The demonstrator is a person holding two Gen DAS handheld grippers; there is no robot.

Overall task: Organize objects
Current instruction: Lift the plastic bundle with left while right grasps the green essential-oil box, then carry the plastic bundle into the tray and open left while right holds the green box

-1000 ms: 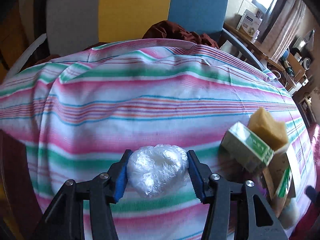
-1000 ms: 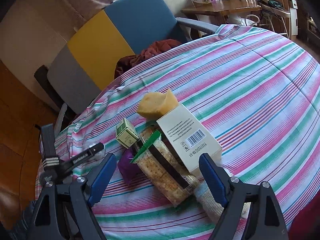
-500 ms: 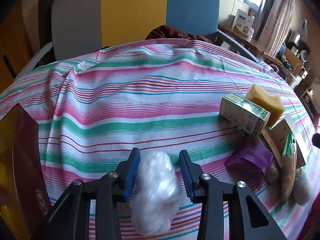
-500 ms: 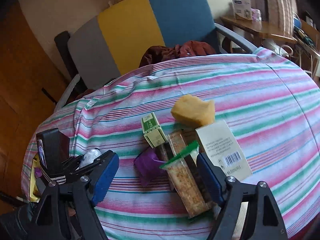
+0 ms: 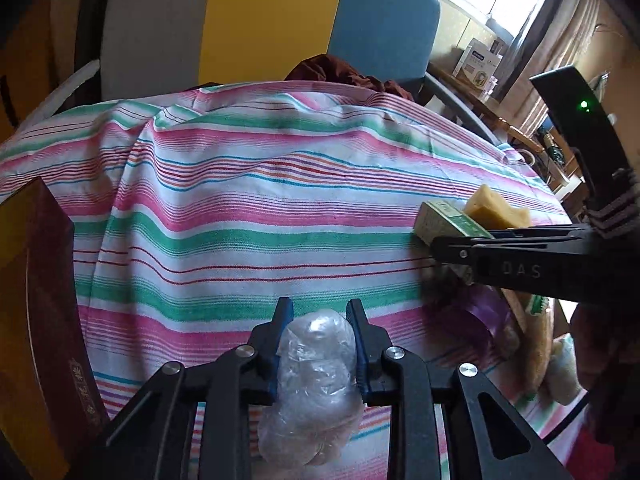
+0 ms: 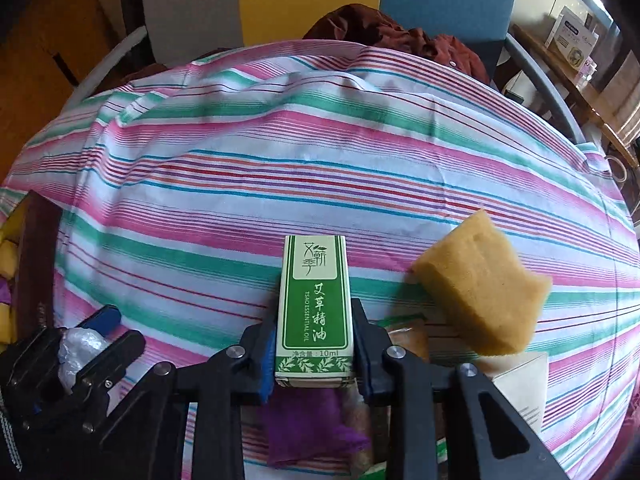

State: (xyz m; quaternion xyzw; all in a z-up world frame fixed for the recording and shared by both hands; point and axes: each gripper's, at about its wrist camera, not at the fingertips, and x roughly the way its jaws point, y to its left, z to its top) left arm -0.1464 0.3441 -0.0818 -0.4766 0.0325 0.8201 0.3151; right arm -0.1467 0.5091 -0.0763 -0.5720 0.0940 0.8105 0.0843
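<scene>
In the left wrist view my left gripper [image 5: 319, 312] has its jaws closing on a crumpled clear plastic bundle [image 5: 316, 364], and the blue pads press its sides. In the right wrist view my right gripper [image 6: 315, 316] has its jaws closing on a small green and white essential oil box [image 6: 314, 280], pads against both long sides. The box lies on the striped tablecloth [image 6: 280, 168]. The left gripper [image 6: 100, 332] with its plastic bundle [image 6: 78, 348] shows at the lower left. The right gripper [image 5: 440, 248] reaches in from the right at the box [image 5: 440, 216].
A yellow sponge [image 6: 480, 288] sits just right of the box, on a white carton [image 6: 520, 380]. A purple bag [image 6: 312, 424] and a cracker packet lie under the right gripper. A dark red box [image 5: 36, 300] stands at the table's left edge. A grey, yellow and blue chair [image 5: 272, 20] is behind the table.
My right gripper swung left and down over the pile and closed around the green box. My left gripper squeezed the plastic bundle narrower and shifted a little across the cloth.
</scene>
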